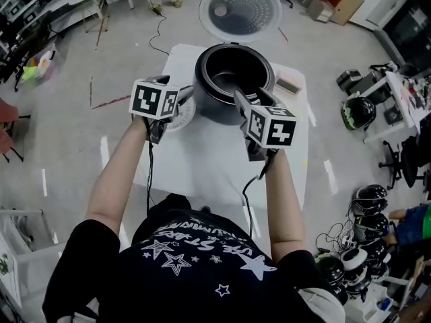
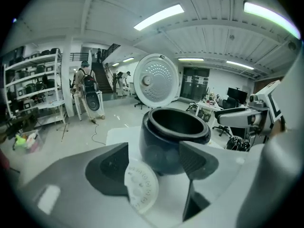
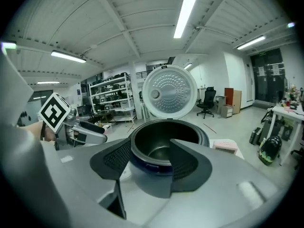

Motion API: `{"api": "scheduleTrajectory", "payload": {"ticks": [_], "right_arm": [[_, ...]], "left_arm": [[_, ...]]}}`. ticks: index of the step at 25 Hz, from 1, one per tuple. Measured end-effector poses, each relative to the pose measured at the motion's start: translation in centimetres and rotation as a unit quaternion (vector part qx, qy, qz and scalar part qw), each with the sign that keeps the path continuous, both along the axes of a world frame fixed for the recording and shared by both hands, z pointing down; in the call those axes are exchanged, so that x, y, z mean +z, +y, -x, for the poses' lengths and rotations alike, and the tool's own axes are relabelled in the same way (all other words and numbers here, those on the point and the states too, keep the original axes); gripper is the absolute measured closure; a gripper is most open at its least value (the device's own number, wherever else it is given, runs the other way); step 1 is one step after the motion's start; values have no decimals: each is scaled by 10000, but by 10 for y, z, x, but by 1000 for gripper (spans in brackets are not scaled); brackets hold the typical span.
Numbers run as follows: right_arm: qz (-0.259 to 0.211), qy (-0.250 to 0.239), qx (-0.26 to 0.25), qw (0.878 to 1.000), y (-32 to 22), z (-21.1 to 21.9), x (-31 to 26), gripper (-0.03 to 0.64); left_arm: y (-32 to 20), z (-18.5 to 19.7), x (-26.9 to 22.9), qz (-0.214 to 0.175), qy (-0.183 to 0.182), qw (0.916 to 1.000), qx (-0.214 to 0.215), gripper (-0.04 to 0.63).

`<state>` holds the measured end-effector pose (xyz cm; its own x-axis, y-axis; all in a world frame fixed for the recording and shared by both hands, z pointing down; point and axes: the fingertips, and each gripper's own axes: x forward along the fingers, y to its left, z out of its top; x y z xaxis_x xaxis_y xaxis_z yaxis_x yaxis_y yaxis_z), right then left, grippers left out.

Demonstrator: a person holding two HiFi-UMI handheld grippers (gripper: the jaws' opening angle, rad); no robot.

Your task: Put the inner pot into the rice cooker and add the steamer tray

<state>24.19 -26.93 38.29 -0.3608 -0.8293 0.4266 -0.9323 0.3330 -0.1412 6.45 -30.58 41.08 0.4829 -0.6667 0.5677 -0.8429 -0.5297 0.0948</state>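
The dark rice cooker (image 1: pixel 232 83) stands at the far end of the white table (image 1: pixel 202 160), its round white lid (image 1: pixel 240 10) swung open behind it. A dark inner pot (image 3: pixel 161 148) sits inside the body. A white perforated steamer tray (image 1: pixel 183 113) lies on the table at the cooker's left foot. My left gripper (image 1: pixel 180 99) hangs open just above the tray; in the left gripper view the tray (image 2: pixel 141 185) shows between the jaws, untouched. My right gripper (image 1: pixel 250 98) is open at the cooker's near right rim, holding nothing.
A small pink box (image 1: pixel 289 83) lies on the table right of the cooker. Cables trail from both grippers over the near table edge. Helmets (image 1: pixel 367 200) and desks crowd the floor to the right. A person (image 2: pixel 85 87) stands by shelves far behind.
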Motion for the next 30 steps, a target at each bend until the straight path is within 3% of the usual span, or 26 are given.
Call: {"api": "scheduleTrajectory", "payload": {"ticks": [7,11,15,19,25,30], "right_arm": [[306,-158,-738,9967,43,56,40,344],[585,-218,-978,9932,68,83,67,344],[785,-176,-1058,9911,70,105,85,344],[1061,-155,-921,9900,67,123,106,345],[1580,-699,-354,9843,57,162,140,348],[1904,-670,181,9792,41,191,166,351]], "left_arm": [[79,69,42,328,118,9947,-966,287],[129,101,71,625,96,9899,-1266,310],[144,129,80,673,137,9855,-1548,378],[147,153,93,716,132,9836,-1648,452],[135,202,113,872,170,9839,-1548,582],[109,250,133,1099,280,9844,-1347,594]]}}
